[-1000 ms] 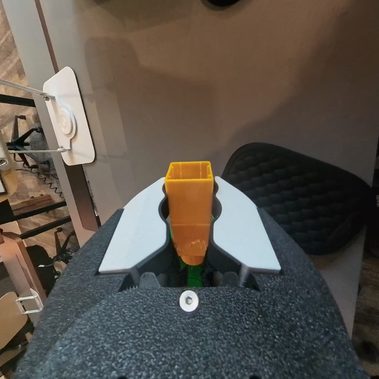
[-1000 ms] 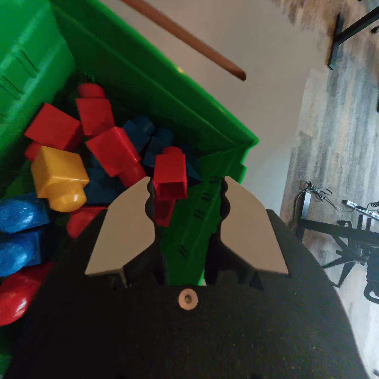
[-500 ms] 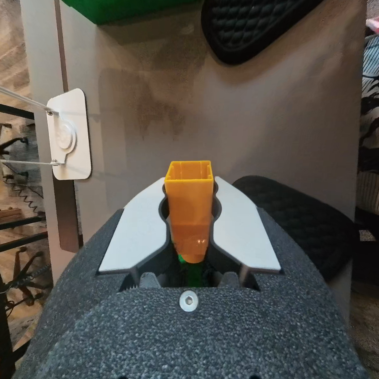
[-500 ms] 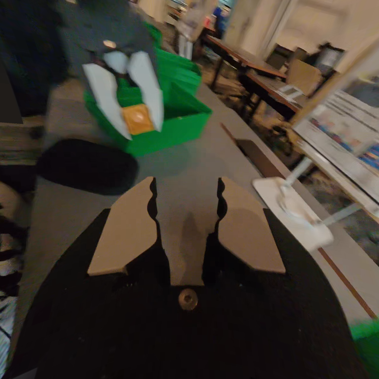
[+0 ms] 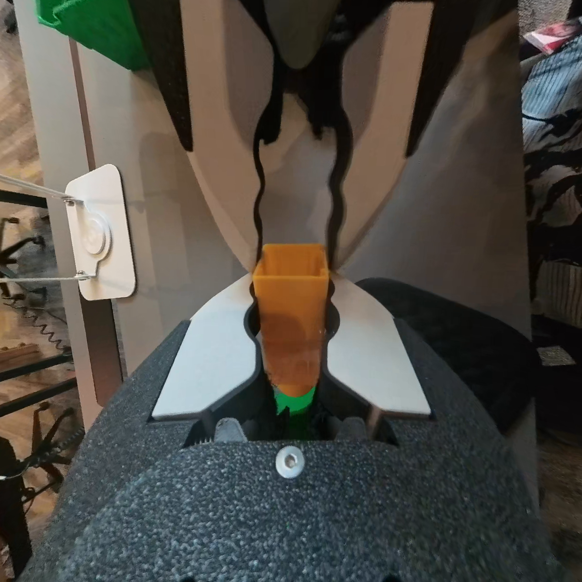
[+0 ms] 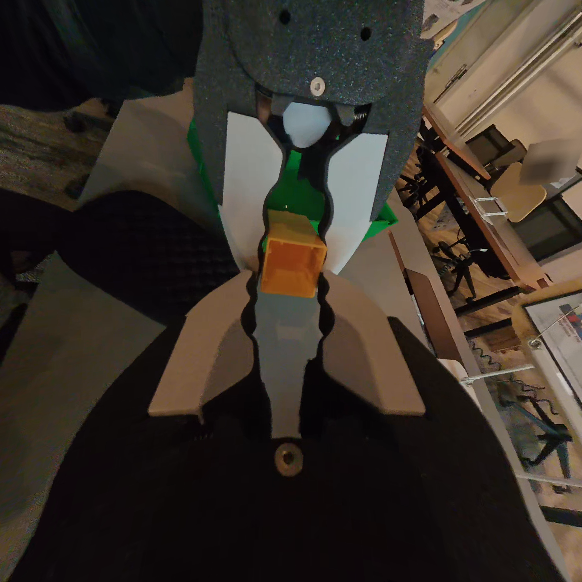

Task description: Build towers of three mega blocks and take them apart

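Note:
My left gripper (image 5: 291, 283) is shut on an orange block (image 5: 291, 315), whose hollow end points forward. A green block (image 5: 294, 406) is joined to it deeper between the fingers. My right gripper (image 5: 294, 239) faces the left one from across the grey table. Its fingertips (image 6: 326, 285) clasp the rim of the orange block's (image 6: 291, 271) open end from both sides. In the right wrist view the left gripper (image 6: 291, 252) holds the block from the far side. The right gripper (image 6: 288, 280) has its jaws narrowed to the block's width.
A green bin (image 5: 91, 28) stands at the far end of the table and also shows behind the left gripper (image 6: 381, 220). A black quilted pad (image 5: 456, 346) lies on the table. A white mount plate (image 5: 100, 233) sits at the table's edge. Desks and chairs stand beyond. My left and right fingertips are right by each other.
My right gripper left the bin, where it dropped a red block. It swung round to face the left gripper and narrowed onto the orange block's end. The left gripper kept its hold.

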`<move>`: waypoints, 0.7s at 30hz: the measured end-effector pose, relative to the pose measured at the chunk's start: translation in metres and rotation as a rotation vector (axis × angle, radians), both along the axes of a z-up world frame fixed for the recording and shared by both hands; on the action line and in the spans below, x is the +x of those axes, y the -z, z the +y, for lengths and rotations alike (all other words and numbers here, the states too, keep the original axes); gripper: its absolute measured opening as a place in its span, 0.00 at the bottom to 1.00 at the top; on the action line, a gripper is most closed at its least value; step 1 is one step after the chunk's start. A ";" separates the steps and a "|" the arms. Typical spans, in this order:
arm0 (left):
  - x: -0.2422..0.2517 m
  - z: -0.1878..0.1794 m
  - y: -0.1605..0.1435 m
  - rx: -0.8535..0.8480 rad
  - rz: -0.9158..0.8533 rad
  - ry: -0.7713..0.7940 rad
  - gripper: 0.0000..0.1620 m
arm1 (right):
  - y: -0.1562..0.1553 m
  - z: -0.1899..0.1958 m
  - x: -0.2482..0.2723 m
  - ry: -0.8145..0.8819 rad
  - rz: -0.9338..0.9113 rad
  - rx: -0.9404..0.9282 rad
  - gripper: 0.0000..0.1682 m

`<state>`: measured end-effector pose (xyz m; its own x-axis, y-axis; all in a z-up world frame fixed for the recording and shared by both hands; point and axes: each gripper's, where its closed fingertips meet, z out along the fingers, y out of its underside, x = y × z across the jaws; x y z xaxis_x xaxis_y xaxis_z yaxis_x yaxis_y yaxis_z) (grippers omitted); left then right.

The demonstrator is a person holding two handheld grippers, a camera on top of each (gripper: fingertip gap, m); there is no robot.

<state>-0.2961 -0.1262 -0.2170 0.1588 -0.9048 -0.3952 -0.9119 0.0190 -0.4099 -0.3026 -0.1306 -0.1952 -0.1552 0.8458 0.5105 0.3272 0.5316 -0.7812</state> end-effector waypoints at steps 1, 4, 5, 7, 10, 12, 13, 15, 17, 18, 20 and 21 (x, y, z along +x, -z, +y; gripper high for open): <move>-0.001 -0.001 0.001 0.004 -0.001 0.002 0.23 | -0.001 0.001 0.000 0.002 0.009 0.007 0.20; -0.001 -0.003 -0.001 0.006 -0.033 -0.005 0.23 | -0.006 -0.004 0.000 -0.037 0.074 -0.011 0.20; -0.002 -0.002 -0.003 0.015 -0.045 -0.014 0.24 | -0.010 -0.004 0.001 -0.050 0.110 -0.010 0.20; -0.007 -0.001 -0.004 0.027 -0.051 -0.033 0.28 | -0.020 -0.008 0.007 -0.096 0.187 -0.026 0.19; -0.010 -0.003 -0.004 0.027 -0.084 -0.032 0.28 | -0.028 -0.010 0.016 -0.149 0.246 -0.067 0.19; -0.008 -0.006 -0.005 0.036 -0.095 -0.017 0.26 | -0.027 -0.010 0.020 -0.163 0.257 -0.061 0.19; -0.007 -0.007 -0.005 0.041 -0.090 -0.009 0.25 | -0.027 -0.010 0.020 -0.173 0.260 -0.063 0.19; -0.006 -0.009 -0.005 0.049 -0.071 -0.005 0.25 | -0.026 -0.011 0.022 -0.181 0.263 -0.060 0.20; -0.006 -0.010 -0.005 0.047 -0.061 -0.006 0.25 | -0.025 -0.010 0.023 -0.174 0.247 -0.061 0.20; -0.006 -0.010 -0.005 0.046 -0.055 -0.008 0.25 | -0.026 -0.011 0.023 -0.162 0.235 -0.066 0.20; -0.007 -0.011 -0.004 0.043 -0.035 -0.006 0.25 | -0.029 -0.012 0.020 -0.133 0.231 -0.048 0.26; -0.006 -0.010 -0.003 0.046 -0.028 -0.006 0.25 | -0.030 -0.015 0.018 -0.129 0.223 -0.032 0.26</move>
